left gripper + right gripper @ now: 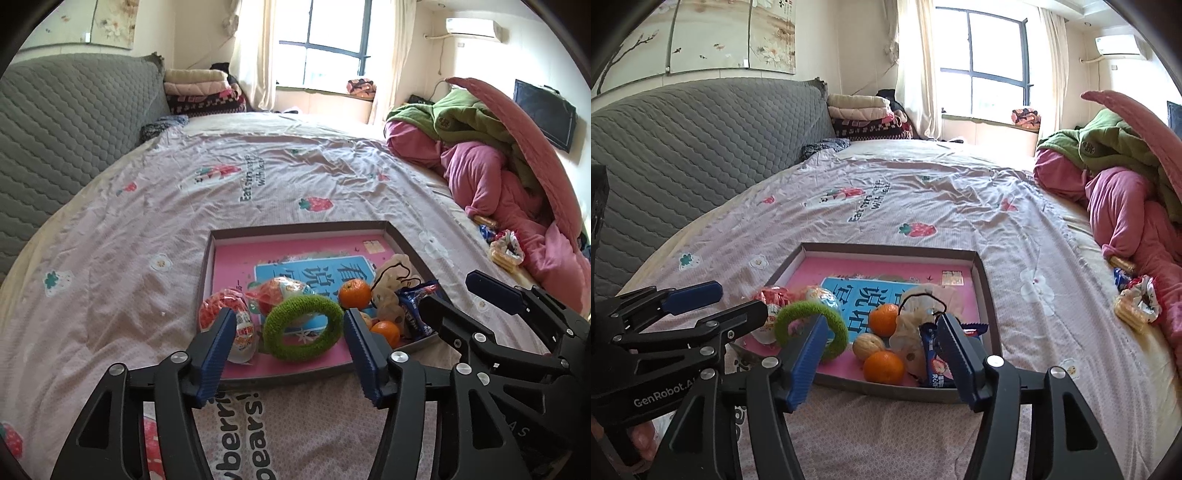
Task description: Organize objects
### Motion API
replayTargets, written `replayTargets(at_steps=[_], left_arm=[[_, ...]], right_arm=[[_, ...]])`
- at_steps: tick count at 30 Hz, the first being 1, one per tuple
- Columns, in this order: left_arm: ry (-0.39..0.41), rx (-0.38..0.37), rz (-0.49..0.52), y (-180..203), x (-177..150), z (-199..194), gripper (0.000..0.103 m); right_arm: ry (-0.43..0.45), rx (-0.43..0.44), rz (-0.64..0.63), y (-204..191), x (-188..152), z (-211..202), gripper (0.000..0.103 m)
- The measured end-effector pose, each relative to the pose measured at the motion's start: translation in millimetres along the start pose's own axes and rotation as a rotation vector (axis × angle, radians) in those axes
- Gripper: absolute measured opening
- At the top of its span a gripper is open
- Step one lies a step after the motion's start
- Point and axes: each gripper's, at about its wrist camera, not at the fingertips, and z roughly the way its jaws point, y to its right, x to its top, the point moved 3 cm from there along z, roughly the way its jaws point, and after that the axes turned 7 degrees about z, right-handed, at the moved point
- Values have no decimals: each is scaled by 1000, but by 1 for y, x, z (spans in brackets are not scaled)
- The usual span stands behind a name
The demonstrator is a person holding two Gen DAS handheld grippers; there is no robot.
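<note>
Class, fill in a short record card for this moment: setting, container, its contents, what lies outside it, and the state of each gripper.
Setting: bed with a strawberry-print sheet
Container: shallow box lid, pink inside
Contents: green fuzzy ring, two oranges, walnut, blue snack packet, egg-shaped sweets
Outside: loose snacks beside the pink quilt
Left gripper: open, empty
Right gripper: open, empty

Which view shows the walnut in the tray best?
The right wrist view: the walnut lies unobstructed between the two oranges. In the left wrist view only a sliver peeks out behind that gripper's right finger.
</note>
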Motion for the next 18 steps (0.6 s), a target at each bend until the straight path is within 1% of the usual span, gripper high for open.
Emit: replayTargets(at_steps=[6,13,18], left_arm=[[17,17,-8,-2,-3,-14,66],[3,48,-22,-4,-14,-23,68],[25,67,-38,-6,-16,-33,69]], right_arm=[[23,11,-3,-2,1,-12,63],[47,24,-2,-2,-5,-23,64],[71,28,-13,-3,-6,-32,64]])
